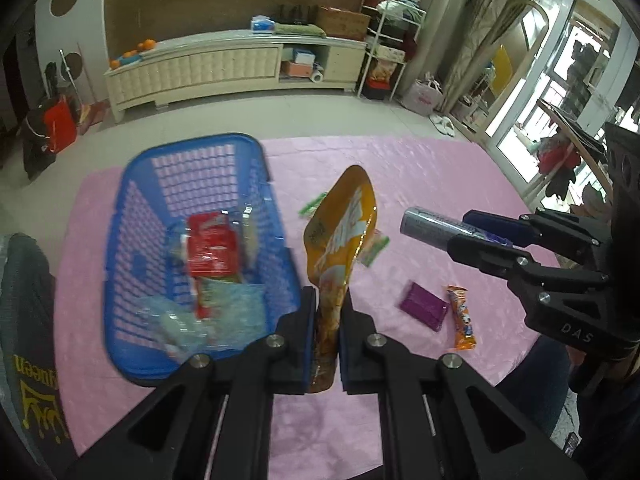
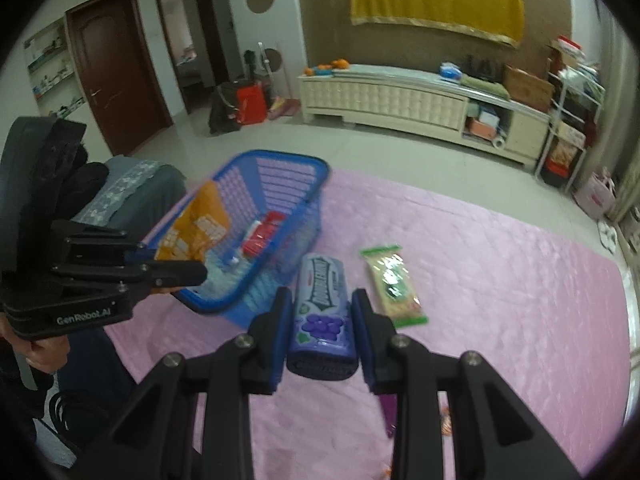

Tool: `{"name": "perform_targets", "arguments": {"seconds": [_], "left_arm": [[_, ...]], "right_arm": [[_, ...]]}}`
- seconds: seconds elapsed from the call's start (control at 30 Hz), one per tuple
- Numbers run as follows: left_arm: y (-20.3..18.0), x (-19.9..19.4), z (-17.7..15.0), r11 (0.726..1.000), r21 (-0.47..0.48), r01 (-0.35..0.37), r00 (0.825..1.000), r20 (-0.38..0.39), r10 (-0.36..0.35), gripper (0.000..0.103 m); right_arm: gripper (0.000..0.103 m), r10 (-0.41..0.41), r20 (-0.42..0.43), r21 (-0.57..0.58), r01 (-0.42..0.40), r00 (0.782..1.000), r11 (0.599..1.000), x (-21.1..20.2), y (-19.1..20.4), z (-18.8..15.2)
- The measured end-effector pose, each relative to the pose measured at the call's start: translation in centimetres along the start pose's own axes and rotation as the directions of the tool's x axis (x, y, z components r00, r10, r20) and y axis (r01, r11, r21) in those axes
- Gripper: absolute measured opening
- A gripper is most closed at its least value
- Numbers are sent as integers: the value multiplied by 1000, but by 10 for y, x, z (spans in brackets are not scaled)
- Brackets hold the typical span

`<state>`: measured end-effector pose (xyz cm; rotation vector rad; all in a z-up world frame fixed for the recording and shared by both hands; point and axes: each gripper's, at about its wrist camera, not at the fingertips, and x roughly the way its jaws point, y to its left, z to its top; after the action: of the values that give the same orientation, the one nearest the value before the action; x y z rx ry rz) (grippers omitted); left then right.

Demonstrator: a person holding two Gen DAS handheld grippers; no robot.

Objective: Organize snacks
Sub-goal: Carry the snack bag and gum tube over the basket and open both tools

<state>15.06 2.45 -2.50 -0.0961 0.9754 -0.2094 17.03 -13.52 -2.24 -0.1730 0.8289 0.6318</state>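
Observation:
My left gripper (image 1: 326, 316) is shut on an orange snack pouch (image 1: 340, 232) and holds it upright above the pink cloth, just right of the blue basket (image 1: 132, 216). The basket holds a red packet (image 1: 210, 246) and clear wrapped snacks. My right gripper (image 2: 320, 320) is shut on a purple gum bottle (image 2: 323, 312) and holds it above the cloth, right of the basket (image 2: 316, 172). The right gripper with the bottle (image 1: 432, 226) also shows in the left wrist view. The left gripper with the pouch (image 2: 196, 224) shows in the right wrist view, over the basket's near rim.
On the pink cloth (image 1: 440, 168) lie a purple packet (image 1: 424, 306), an orange bar (image 1: 462, 316) and green wrapped snacks (image 1: 374, 250). A green-edged wafer pack (image 2: 394, 284) lies right of the bottle. A grey chair (image 2: 128, 188) stands left of the basket.

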Motion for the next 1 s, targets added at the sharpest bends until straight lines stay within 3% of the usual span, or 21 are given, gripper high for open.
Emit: {"name": "perform_targets", "arguments": {"seconds": [0.2, 0.53, 0.77, 0.83, 0.9, 1.0], "left_arm": [[35, -4, 1, 999, -31, -31, 1000, -7, 31, 9], [79, 33, -7, 998, -57, -39, 996, -87, 34, 9], [93, 48, -6, 996, -84, 0, 994, -110, -9, 11], [94, 46, -7, 996, -86, -3, 994, -110, -7, 20], [95, 45, -9, 996, -92, -11, 994, -109, 1, 38], [96, 40, -13, 996, -87, -12, 994, -107, 3, 51]], "right_arm": [[35, 40, -11, -35, -40, 999, 999, 23, 31, 17], [35, 67, -72, -66, -72, 995, 995, 69, 61, 34], [35, 58, -89, -69, -64, 994, 996, 81, 63, 41], [35, 57, -91, -68, -63, 994, 996, 82, 62, 41], [35, 54, -89, -67, -60, 995, 996, 81, 62, 41], [35, 59, -85, -63, -64, 995, 996, 79, 63, 40]]}}
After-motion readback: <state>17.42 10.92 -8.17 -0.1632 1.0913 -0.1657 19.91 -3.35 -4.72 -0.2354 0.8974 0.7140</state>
